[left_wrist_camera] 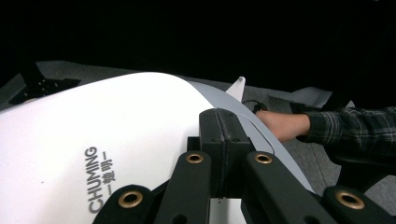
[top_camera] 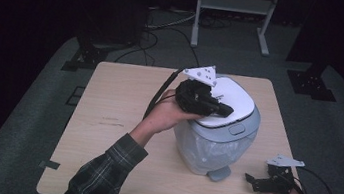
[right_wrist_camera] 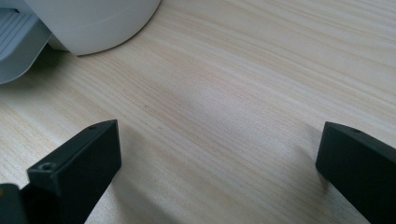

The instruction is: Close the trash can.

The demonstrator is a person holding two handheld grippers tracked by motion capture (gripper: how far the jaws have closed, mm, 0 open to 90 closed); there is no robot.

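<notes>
Left tool (top_camera: 224,109) rests on the white lid (top_camera: 232,102) of the pedal bin (top_camera: 214,143), jaws pressed together with nothing between them, apparently pushing down rather than gripping. Right tool (top_camera: 252,180) sits low over the worktop (top_camera: 116,120) just beside the bin's base, jaws spread wide and empty. The bin stands right of centre on the worktop, foot pedal (top_camera: 219,174) facing the person. Handling guess: hollow plastic, light, likely to slide or tip if shoved sideways; lid glossy and domed, so slippery and no good for a pinch. Better contacts are the lid's front latch tab (top_camera: 237,130), the grey rim or the pedal. Liner bag (top_camera: 203,149) inside is soft film. Count: one bin, one lid, one pedal, one bag, two tools.
</notes>
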